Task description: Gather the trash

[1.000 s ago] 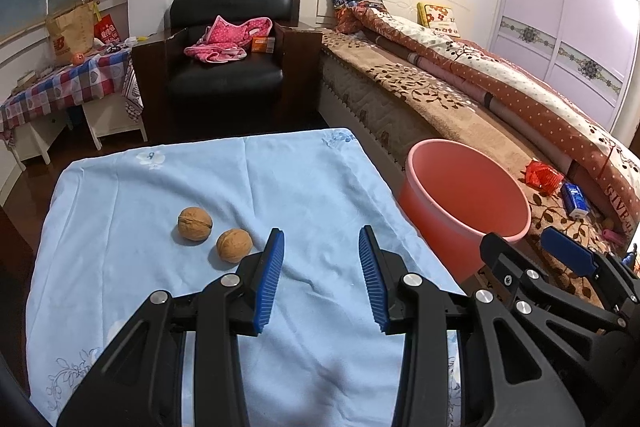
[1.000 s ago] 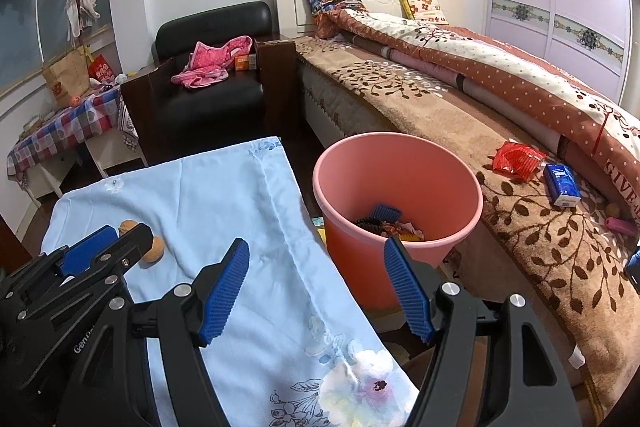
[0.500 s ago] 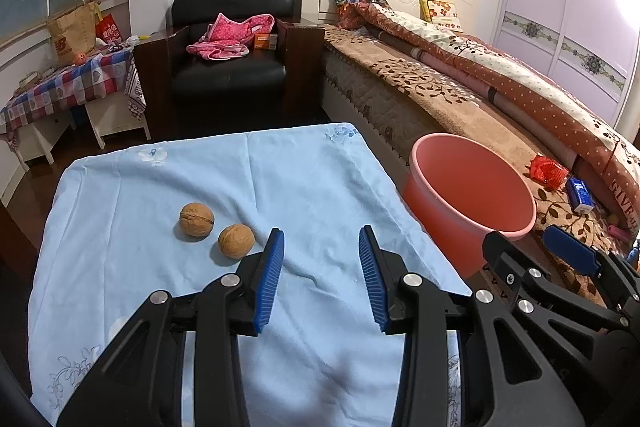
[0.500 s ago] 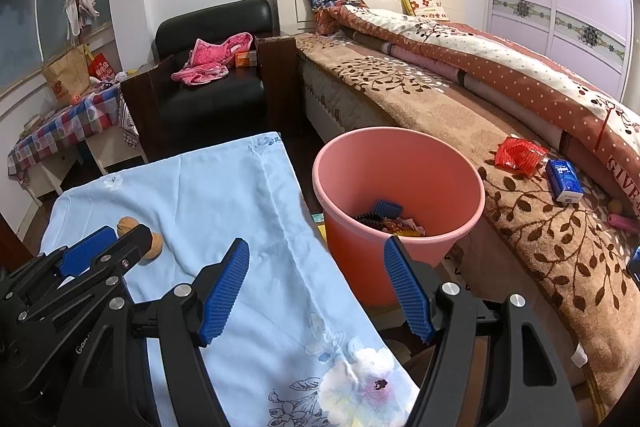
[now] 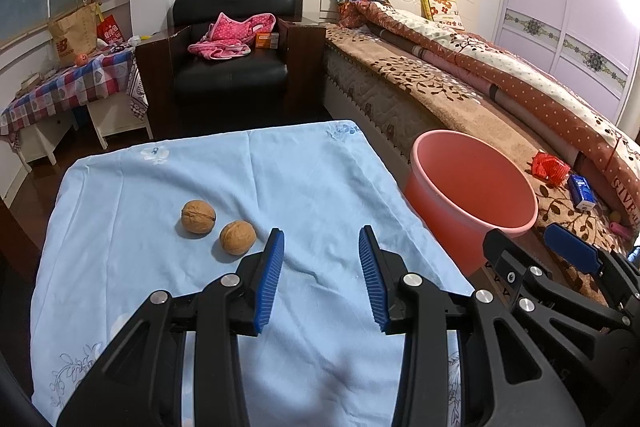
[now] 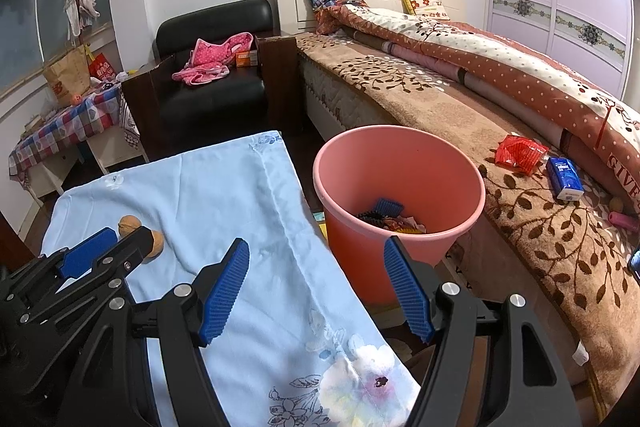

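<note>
- Step in hand, as I judge it: a pause between pickups. Both claws hang over the blue cloth (image 5: 200,187) with nothing in them, and the pink bucket (image 6: 400,187) already has scraps lying at its bottom.
- The left gripper (image 5: 320,279) stands open, with only bare cloth between its blue pads; it holds nothing.
- The right gripper (image 6: 320,287) is spread wide and also empty; between its pads show the cloth's edge and the bucket's near wall.
- Two walnuts (image 5: 218,227) lie close together on the cloth, at about ten o'clock from the left claw; the nearer one sits just beside its left fingertip, not between the pads.
- On the bed, a red wrapper (image 6: 518,153) and a small blue packet (image 6: 564,179) lie at about two o'clock from the right claw, beyond the bucket and well apart from it.
- The next move likely calls for swinging the left claw towards ten o'clock, straddling the nearer walnut, closing gently so the round shell does not roll away, then carrying it to the bucket at two o'clock.
</note>
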Motion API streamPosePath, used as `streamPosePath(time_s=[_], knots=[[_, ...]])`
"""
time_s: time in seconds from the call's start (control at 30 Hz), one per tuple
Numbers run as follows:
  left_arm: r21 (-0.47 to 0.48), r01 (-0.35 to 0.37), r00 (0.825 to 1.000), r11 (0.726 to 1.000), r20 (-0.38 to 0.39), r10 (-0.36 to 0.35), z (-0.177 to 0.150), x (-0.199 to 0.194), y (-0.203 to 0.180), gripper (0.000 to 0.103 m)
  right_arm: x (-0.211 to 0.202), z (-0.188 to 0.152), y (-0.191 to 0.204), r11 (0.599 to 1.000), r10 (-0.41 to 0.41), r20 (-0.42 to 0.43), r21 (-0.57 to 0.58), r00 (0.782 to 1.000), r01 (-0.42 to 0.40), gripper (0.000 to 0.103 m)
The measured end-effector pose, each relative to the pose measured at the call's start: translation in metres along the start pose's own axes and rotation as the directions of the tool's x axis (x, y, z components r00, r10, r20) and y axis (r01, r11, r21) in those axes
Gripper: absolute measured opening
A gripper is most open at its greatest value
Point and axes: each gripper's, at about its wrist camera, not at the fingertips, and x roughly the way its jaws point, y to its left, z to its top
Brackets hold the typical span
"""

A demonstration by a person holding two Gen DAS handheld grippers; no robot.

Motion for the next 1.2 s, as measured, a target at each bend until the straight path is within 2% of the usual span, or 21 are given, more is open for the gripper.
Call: streamPosePath(time_s=[1.2], knots=[[0.000,-0.011,1.000,1.000,-0.013,0.011,-0.0098,0.0006,0.0020,0.040,0.0003,-0.0042,0.0019,1.000,0.003,-0.004,-0.002,1.000,-0.003,0.069]])
